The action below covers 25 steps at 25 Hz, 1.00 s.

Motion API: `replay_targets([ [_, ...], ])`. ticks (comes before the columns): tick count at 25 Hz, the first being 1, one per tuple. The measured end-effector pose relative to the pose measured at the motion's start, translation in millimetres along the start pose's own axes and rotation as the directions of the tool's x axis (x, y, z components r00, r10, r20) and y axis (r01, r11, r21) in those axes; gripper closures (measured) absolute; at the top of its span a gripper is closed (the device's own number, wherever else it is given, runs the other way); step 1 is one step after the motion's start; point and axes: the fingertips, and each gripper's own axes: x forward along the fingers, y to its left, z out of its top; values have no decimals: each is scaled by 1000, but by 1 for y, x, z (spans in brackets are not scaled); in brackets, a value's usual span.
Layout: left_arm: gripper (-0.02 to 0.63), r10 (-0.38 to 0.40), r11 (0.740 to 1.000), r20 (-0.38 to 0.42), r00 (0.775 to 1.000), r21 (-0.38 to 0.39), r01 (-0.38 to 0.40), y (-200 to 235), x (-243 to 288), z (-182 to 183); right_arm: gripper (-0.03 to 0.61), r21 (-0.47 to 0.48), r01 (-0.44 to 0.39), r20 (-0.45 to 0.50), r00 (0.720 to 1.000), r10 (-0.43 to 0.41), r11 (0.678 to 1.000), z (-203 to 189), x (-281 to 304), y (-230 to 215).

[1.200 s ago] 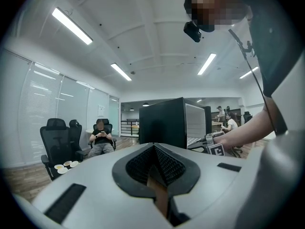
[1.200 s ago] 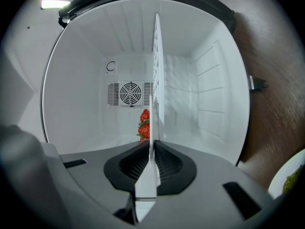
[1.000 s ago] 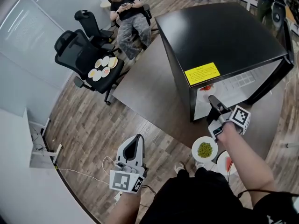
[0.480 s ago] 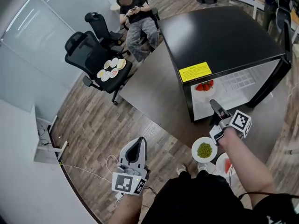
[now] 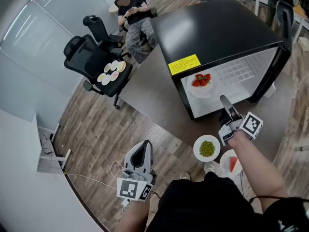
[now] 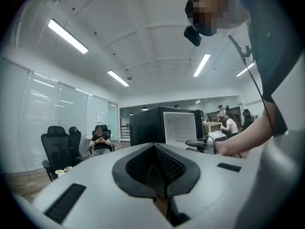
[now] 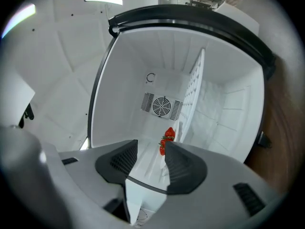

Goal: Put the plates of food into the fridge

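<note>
The black fridge [image 5: 217,28] stands open on the floor, and a white plate of strawberries [image 5: 199,83] lies inside it. My right gripper [image 5: 226,104] hovers just outside the opening, open and holding nothing. In the right gripper view the strawberries [image 7: 167,140] show beyond the open right gripper [image 7: 150,149], deep in the white fridge interior [image 7: 128,70]. A plate of green peas [image 5: 207,148] and a plate of watermelon [image 5: 231,162] sit on the floor under my right forearm. My left gripper [image 5: 140,153] hangs low at the left, shut and empty; the left gripper [image 6: 155,149] points towards the fridge [image 6: 164,125].
A black office chair [image 5: 89,52] with several small plates of food [image 5: 110,71] on its seat stands at the left. A person [image 5: 133,13] sits on another chair behind it. The fridge door [image 5: 285,37] stands open at the right. A cable [image 5: 87,178] lies on the wood floor.
My right gripper's jaws have spread apart and it has drawn back from the strawberry plate, which stays inside the fridge. The left gripper has hardly moved.
</note>
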Motion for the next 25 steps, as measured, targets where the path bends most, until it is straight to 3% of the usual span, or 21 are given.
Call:
replay_targets([
  [4, 609, -62, 998, 8, 998, -9, 62, 1, 5, -2, 394, -43, 10, 22, 1000, -9, 999, 3, -20, 19],
  [11, 609, -212, 977, 31, 977, 12, 211, -1, 16, 1, 394, -55, 130, 181, 976, -118, 990, 8, -79, 19],
  [19, 609, -363, 932, 60, 930, 7, 364, -16, 23, -7, 394, -23, 235, 335, 917, -214, 972, -17, -172, 20],
  [25, 609, -482, 876, 55, 874, -5, 483, -41, 23, -18, 394, 55, 331, 441, 838, -320, 942, -51, -248, 9],
])
